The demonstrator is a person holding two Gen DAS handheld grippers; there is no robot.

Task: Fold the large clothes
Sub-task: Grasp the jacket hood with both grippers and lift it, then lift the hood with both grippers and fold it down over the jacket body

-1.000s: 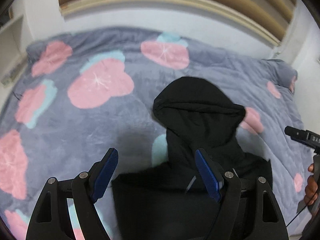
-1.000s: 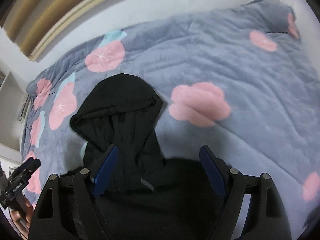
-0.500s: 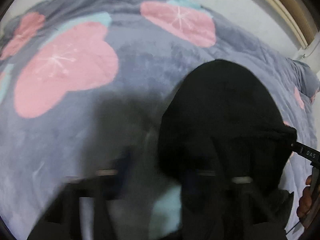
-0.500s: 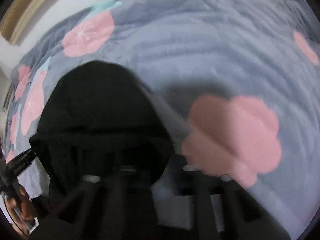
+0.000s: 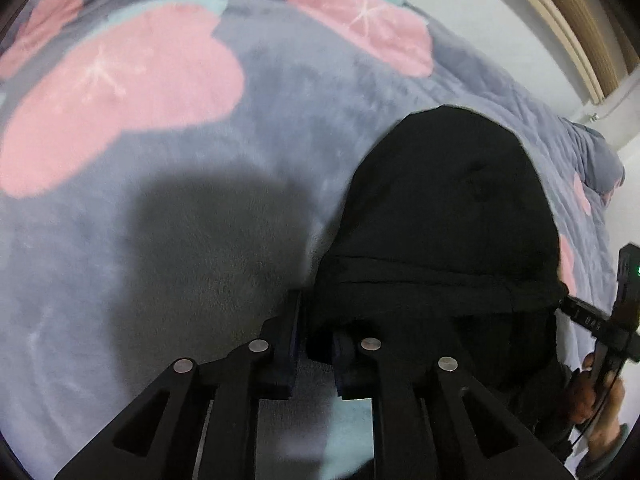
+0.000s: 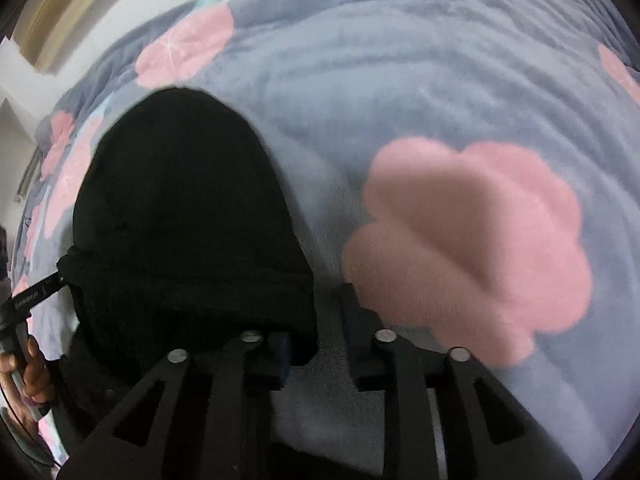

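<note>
Black hoodie (image 5: 448,216) flat on flowered blanket (image 5: 168,216), hood toward far side. Left gripper (image 5: 316,340) nearly closed, jaws just reopening slightly, pinching hood's left edge. Right gripper (image 6: 316,340) narrow gap, jaws just widening slightly, hood's right edge between pads; firm pinch unclear.

My two fisheye views each look steeply down along a pair of tongs, close above a bed. The left wrist view faces the black hood (image 5: 448,216) from its left side, with the grey flowered blanket (image 5: 168,208) filling the rest. The right wrist view faces the same hood from its right side — blanket beyond. Both views share the hood, and each catches the other handheld tool at its frame edge.
</note>
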